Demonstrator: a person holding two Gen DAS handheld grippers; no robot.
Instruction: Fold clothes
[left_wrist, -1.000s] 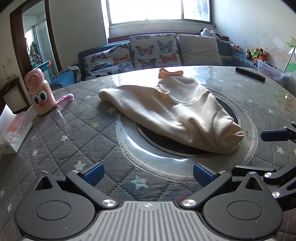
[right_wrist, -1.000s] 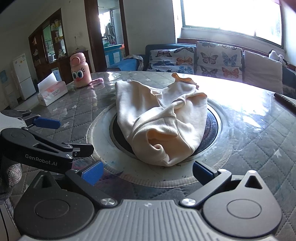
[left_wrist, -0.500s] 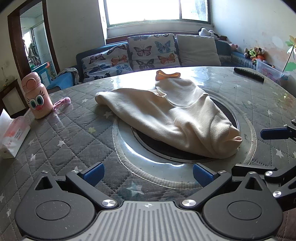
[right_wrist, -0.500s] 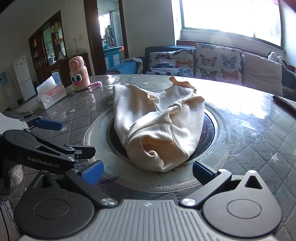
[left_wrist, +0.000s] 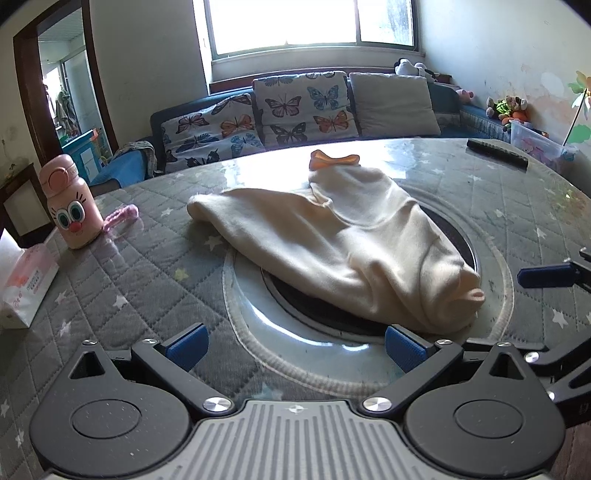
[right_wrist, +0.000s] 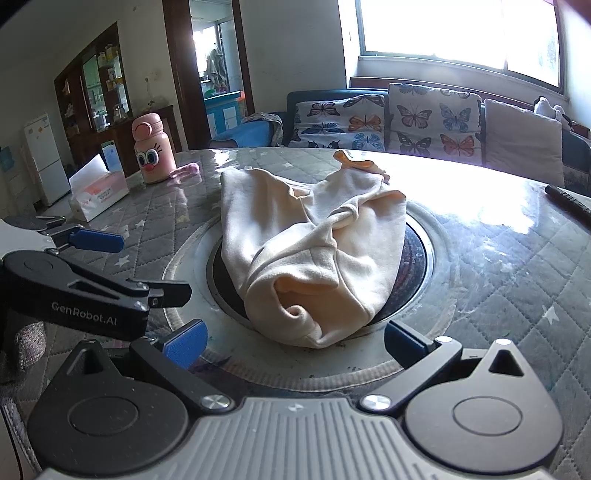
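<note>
Round quilted table (left_wrist: 122, 280) | cream garment (left_wrist: 343, 254) bunched at centre | both tongs, left (left_wrist: 295, 341) and right (right_wrist: 295, 338), released near it | step: approach; next: grasp an edge, spread flat.

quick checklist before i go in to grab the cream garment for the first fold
1. Left gripper open: ok.
2. Right gripper open: ok.
3. Both holding nothing: ok.
4. Cream garment lying flat: not ok, it is bunched and rolled at the near end.
5. Edges or corners easy to find: cannot tell, folds hide them.
6. Table around it free of clutter: ok, the pink bottle and tissue box stand apart to the left.
</note>
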